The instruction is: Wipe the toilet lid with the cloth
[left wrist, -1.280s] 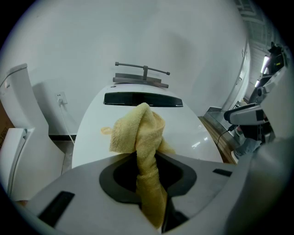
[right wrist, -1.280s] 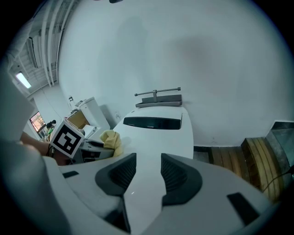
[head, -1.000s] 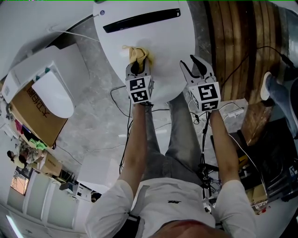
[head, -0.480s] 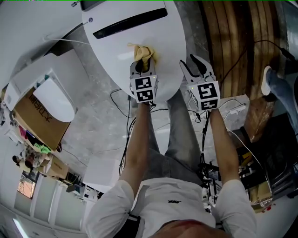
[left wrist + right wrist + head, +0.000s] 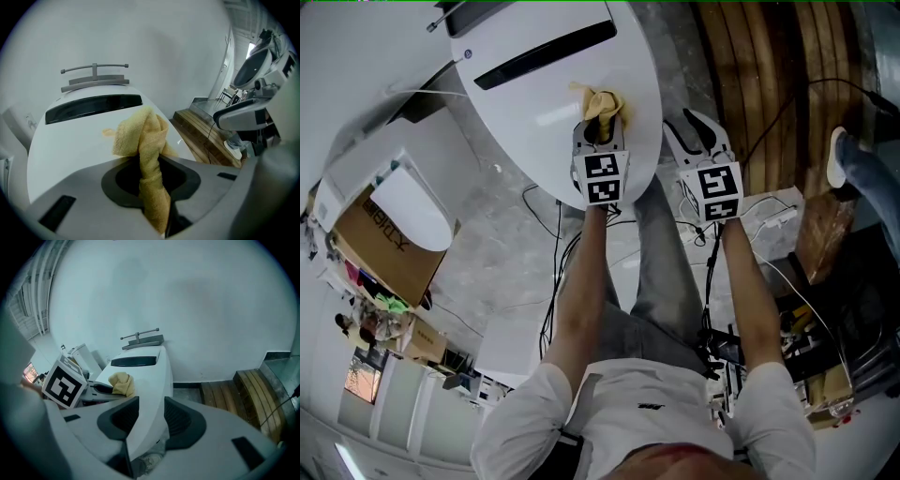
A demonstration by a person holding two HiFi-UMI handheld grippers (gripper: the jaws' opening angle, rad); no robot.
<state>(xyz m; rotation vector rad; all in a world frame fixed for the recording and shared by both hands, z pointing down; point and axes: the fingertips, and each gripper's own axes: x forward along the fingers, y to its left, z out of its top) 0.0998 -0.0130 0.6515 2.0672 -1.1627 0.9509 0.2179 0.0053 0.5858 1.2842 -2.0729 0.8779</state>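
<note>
The white toilet lid [image 5: 534, 89] fills the top of the head view, with a black slot [image 5: 546, 42] near its far end. A yellow cloth [image 5: 603, 101] lies bunched on the lid near its right edge. My left gripper [image 5: 601, 129] is shut on the cloth's near end. In the left gripper view the cloth [image 5: 146, 136] rises twisted from between the jaws onto the lid [image 5: 70, 140]. My right gripper [image 5: 699, 128] stands open just off the lid's right edge. In the right gripper view the lid's rim [image 5: 150, 399] shows between its open jaws, with the cloth [image 5: 121, 383] further left.
A cardboard box [image 5: 375, 230] with a white seat [image 5: 412, 206] on it stands on the floor at the left. Wooden slats [image 5: 769, 66] lie to the right of the toilet. Cables [image 5: 769, 220] trail on the floor, and a person's shoe [image 5: 837, 169] is at the far right.
My left gripper has slid the cloth to the right across the lid, toward its right edge. The right gripper has stayed open in about the same place.
</note>
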